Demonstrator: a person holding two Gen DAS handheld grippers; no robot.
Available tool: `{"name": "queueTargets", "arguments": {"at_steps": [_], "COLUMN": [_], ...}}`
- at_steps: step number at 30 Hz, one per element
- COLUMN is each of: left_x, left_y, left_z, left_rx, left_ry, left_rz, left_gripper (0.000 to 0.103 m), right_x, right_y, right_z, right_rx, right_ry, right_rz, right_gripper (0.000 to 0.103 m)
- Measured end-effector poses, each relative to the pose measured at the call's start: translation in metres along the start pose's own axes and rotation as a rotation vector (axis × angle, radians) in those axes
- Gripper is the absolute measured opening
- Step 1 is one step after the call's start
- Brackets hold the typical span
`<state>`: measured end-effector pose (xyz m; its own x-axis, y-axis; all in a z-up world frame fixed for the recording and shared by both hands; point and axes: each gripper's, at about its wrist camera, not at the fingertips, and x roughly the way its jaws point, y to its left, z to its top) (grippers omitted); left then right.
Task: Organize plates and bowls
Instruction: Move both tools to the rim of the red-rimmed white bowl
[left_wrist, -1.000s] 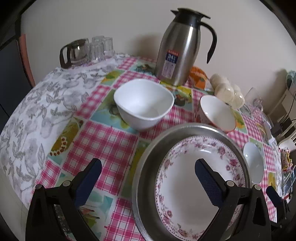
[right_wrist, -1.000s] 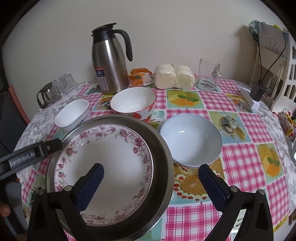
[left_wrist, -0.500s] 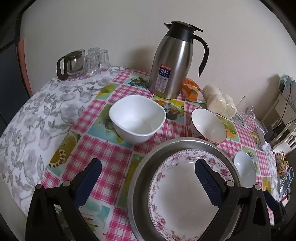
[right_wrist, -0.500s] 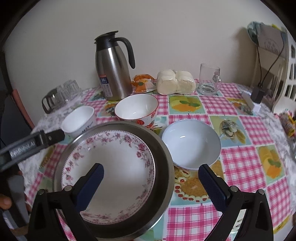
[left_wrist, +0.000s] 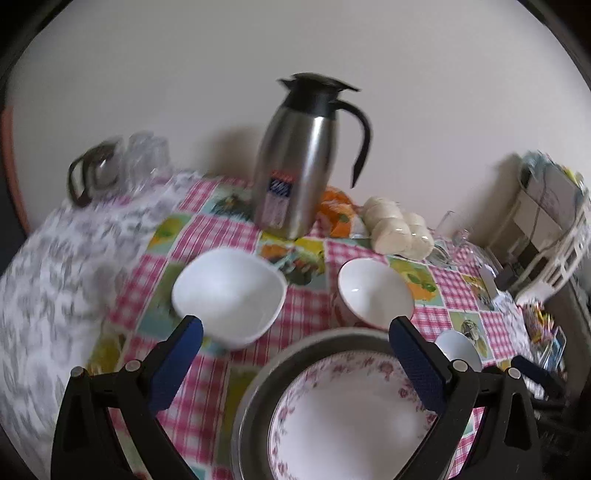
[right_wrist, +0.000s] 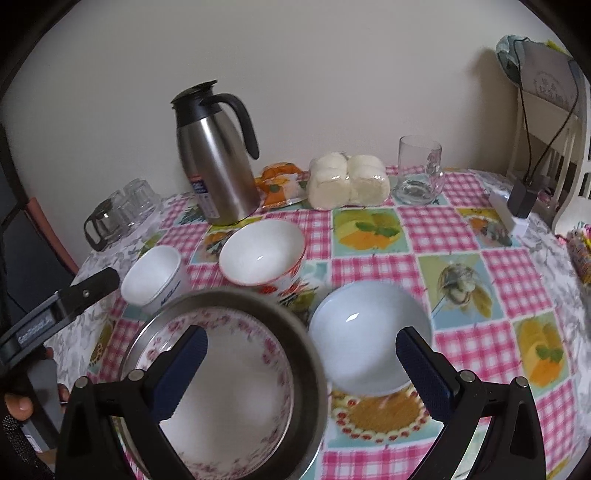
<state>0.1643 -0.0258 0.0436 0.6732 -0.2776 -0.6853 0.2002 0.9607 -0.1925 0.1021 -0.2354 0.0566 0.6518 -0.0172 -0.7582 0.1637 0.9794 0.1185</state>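
Observation:
A pink-flowered plate (right_wrist: 236, 398) lies inside a steel basin (right_wrist: 295, 332) at the near edge of the table; both show in the left wrist view, plate (left_wrist: 343, 417) and basin (left_wrist: 258, 384). A squarish white bowl (left_wrist: 229, 291) (right_wrist: 151, 277), a red-rimmed bowl (left_wrist: 373, 291) (right_wrist: 262, 251) and a shallow white bowl (right_wrist: 369, 332) (left_wrist: 458, 347) stand behind the basin. My left gripper (left_wrist: 295, 354) is open and empty above the basin's far rim. My right gripper (right_wrist: 301, 363) is open and empty, above the basin's right rim.
A steel thermos jug (right_wrist: 214, 158) (left_wrist: 295, 162) stands at the back, with an orange packet (right_wrist: 280, 181), bagged buns (right_wrist: 347, 181) and a glass mug (right_wrist: 419, 173) to its right. A glass teapot and cups (right_wrist: 118, 206) stand back left. A white chair (right_wrist: 546, 129) is at right.
Both grippers have drawn back and risen, so the basin and plate sit lower in both views. The jaws have stayed open. No dish has moved.

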Motion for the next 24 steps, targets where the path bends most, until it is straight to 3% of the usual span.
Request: {"name": "queueTargets", "arguments": {"at_steps": [7,13,16,22,24], "left_x": [0.004,0.018,0.033,0.049,0.053], "left_y": [-0.027,-0.038,-0.040,-0.052,-0.054], "left_z": [0.044,0.077,0.086,0.094,0.094], "left_rx": [0.142,0.133,0.118,0.193,0.195], "left_ry": [0.034,0.097,0.159,0.201,0.220], "left_rz": [-0.043,-0.120,-0.095,0.036,0.033], "left_gripper": [0.101,0.101,0.101,0.101,0.101], "right_x": [-0.001,0.005,0.009,0.020,0.026], "right_y": [-0.017,-0.025,-0.027,-0.029,-0.032], "right_z": [0.045,0.078,0.092,0.107,0.110], "right_rx": [0.040,0.050,0.046,0.018,0.020], "right_ry": [-0.002,0.020,0.032,0.041,0.047], "right_rz": [0.023,0.020,0.004,-0.031,-0.035], "right_gripper": [0.103,0.103,0.103,0.103,0.103]}}
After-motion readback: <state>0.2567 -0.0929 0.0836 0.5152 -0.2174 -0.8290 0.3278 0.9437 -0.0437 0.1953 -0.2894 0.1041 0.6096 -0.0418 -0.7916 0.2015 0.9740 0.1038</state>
